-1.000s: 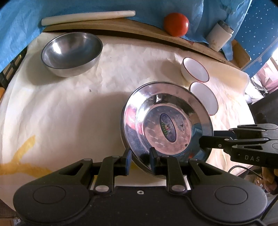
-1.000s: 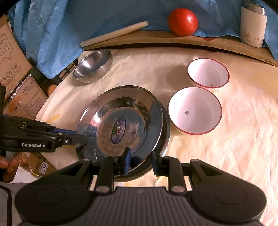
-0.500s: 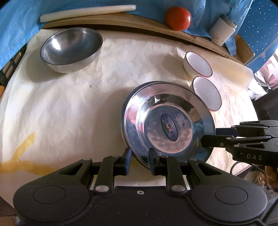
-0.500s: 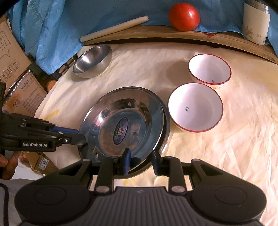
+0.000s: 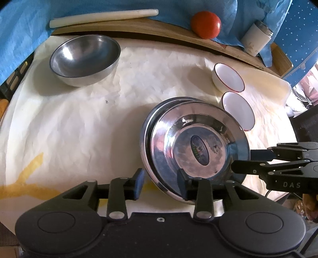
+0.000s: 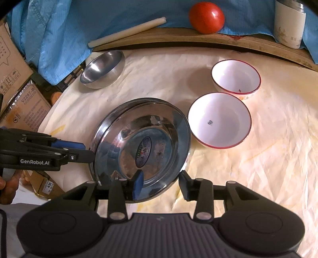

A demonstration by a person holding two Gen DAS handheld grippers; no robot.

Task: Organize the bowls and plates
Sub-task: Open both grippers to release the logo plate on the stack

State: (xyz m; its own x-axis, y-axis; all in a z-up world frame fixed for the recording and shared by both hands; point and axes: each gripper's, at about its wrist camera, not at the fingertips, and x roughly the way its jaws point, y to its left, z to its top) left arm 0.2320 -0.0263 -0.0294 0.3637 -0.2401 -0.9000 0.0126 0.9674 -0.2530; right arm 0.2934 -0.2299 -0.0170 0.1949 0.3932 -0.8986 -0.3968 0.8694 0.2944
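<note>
On the cream cloth [image 5: 83, 127], both just-opening tongs [image 5: 160, 183] [image 6: 160, 183] straddle the shiny stickered plate [image 5: 198, 142], unclamped

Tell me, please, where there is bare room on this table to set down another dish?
The widest bare patch of cloth lies between the steel bowl and the stacked steel plates. It is crowded where the plates meet the two white bowls.

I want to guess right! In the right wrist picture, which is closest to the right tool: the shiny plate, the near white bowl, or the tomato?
1. Shiny plate, its rim between the right tool's fingers.
2. Near white bowl, up and right.
3. Tomato, far back.
</note>
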